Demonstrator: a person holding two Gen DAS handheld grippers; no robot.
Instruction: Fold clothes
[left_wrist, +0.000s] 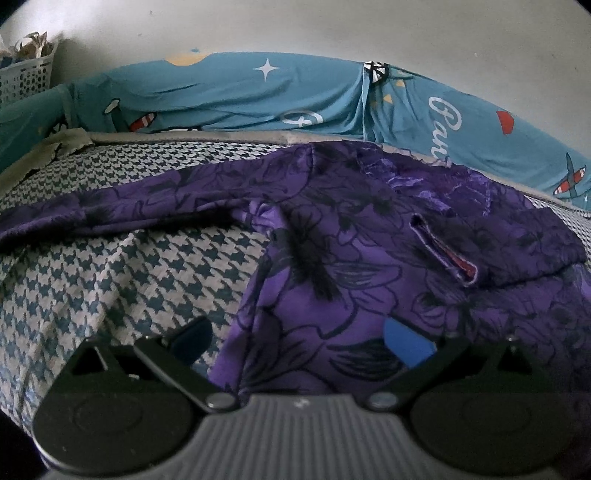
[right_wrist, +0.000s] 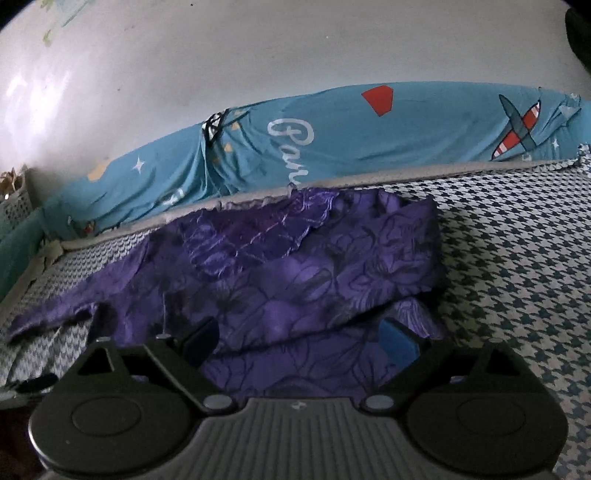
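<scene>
Nearest my left camera, the left gripper (left_wrist: 299, 339) has its jaws spread wide, with nothing between them; one blue pad (left_wrist: 404, 341) sits over the purple garment (left_wrist: 369, 266) and the other dark finger (left_wrist: 194, 339) over the houndstooth bed cover (left_wrist: 129, 266). I cannot tell whether either fingertip touches the cloth. I see the right gripper (right_wrist: 299, 341) likewise released, both fingers over the purple garment (right_wrist: 295, 266), with its blue pad (right_wrist: 399, 341) at the edge of a folded-over layer.

The garment is purple with a dark floral print and lies crumpled on the houndstooth bed cover (right_wrist: 517, 277). In the left view, one sleeve (left_wrist: 92, 214) stretches away leftward across the cover, and a slit with a red lining (left_wrist: 461, 264) shows near the middle. In the right view, a shinier crinkled panel (right_wrist: 251, 232) lies near the far edge.

Beyond the cover runs a grey border (left_wrist: 184, 136), then a blue printed sheet (left_wrist: 240, 96) against a pale wall (right_wrist: 258, 48). A white perforated basket (left_wrist: 26, 74) stands at the far left.
</scene>
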